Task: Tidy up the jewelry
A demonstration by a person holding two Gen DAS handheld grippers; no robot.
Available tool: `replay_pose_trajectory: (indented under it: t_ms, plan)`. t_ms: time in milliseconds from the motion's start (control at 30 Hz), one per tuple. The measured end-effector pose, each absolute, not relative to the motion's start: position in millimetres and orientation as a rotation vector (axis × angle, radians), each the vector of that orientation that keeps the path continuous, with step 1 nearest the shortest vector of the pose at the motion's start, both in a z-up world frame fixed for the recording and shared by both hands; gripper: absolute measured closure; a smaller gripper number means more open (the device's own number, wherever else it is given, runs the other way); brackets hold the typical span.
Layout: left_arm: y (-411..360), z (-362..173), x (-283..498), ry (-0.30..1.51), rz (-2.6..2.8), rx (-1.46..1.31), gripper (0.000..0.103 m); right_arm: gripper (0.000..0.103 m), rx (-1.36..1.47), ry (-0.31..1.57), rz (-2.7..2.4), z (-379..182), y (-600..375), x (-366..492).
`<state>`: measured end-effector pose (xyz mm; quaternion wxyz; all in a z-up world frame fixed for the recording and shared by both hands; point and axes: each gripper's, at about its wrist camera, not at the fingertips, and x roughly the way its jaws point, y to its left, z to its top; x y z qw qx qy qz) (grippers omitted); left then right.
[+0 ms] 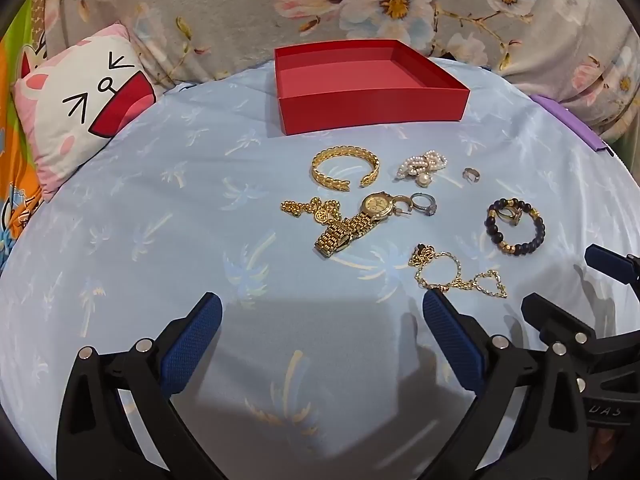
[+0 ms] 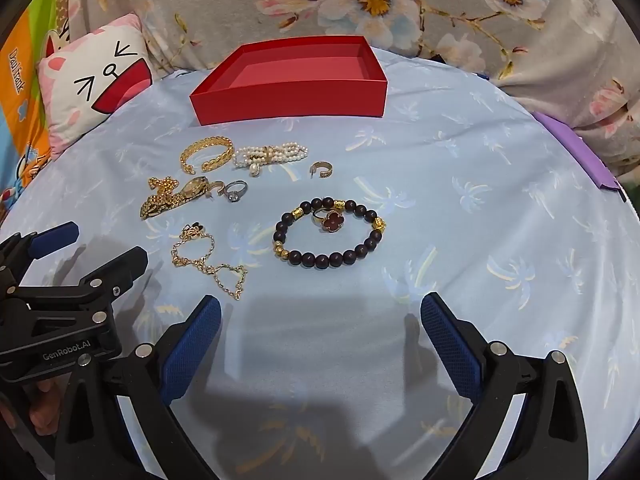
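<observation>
- Left gripper (image 1: 322,306): spread wide, nothing between the blue pads (image 1: 192,344), hovering low over bare blue cloth (image 1: 140,240) short of the jewelry.
- Right gripper (image 2: 320,306): likewise agape and empty, aimed at the dark bead bracelet (image 2: 330,238) just ahead.
- Side by side, close together; probably poised for a first pick, with neither touching any piece.
- Nearest the left gripper: thin gold chain (image 1: 456,274) looped loosely, one end almost at the right-hand pad tip.
- Farther out: gold watch (image 1: 352,224) lying partly over a gold pendant necklace (image 1: 310,208), a stoned ring (image 1: 424,203) just beside the watch face; tangled enough that lifting one may drag another.
- Beyond those: open gold cuff (image 1: 344,168), pearl piece (image 1: 422,166), small hoop-like ring (image 1: 471,174) lying apart.
- Farthest: red box (image 1: 372,92), open-topped and nothing visible inside, set behind the spread; likely the destination, all pieces still outside it.
- Around the cloth: cartoon pillow (image 1: 80,112) at left, floral fabric (image 1: 400,0) behind, purple strip (image 1: 568,124) at right.
- Only in the right wrist view: a gold ring with a red clover face (image 2: 332,220) plainly inside the bead bracelet's loop, apparently touching the beads; barely readable from the left.
- Only in the left wrist view: the watch dial face-up; edge-on and bunched from the right.
- Each view catching the other gripper at its edge.
</observation>
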<state>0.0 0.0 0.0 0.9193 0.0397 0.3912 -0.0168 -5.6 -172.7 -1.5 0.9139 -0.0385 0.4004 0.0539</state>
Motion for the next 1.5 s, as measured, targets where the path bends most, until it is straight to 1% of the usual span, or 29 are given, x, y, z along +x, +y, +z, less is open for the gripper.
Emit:
replay_pose_trajectory:
  t_ms: [1500]
  plan:
    - [0.7, 0.8, -0.5, 0.788, -0.036, 0.082, 0.005, 0.005, -0.084, 0.823, 0.109, -2.4, -170.2, -6.5]
